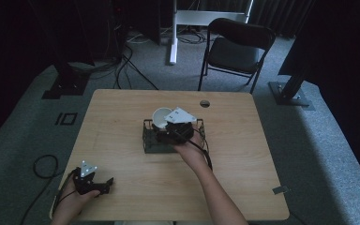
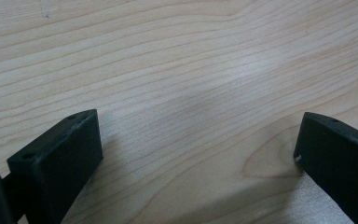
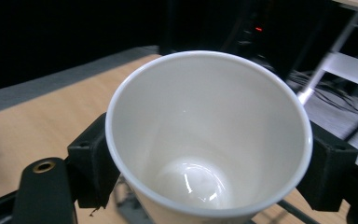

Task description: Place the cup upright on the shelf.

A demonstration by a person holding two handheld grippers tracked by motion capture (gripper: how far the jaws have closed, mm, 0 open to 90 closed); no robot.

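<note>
Right gripper: held by the person's right hand over the middle of the wooden table, directly above a black wire rack. In the right gripper view its two black jaws stand one on each side of a white paper cup, pressed against the cup's outer wall just under the rim. The gripper is closed on the cup. The cup's mouth faces the camera; its inside is plain white and holds nothing visible. In the high view the cup sits at the far left part of the rack, tilted, its rim partly covered by the gripper's grey three-cornered plate. Whether the cup's base touches the rack cannot be determined from either view.

Left gripper: held in the person's left hand at the near left corner of the table, well apart from the rack and the cup. In the left gripper view its jaws are spread wide, with bare wood grain between them and nothing gripped. The jaws appear low over the tabletop; contact cannot be confirmed.

Surroundings: a black folding chair stands on the grey carpet beyond the far edge of the table. A round cable hole is set in the tabletop near the far edge. Loose black cables lie on the floor to the left.
</note>
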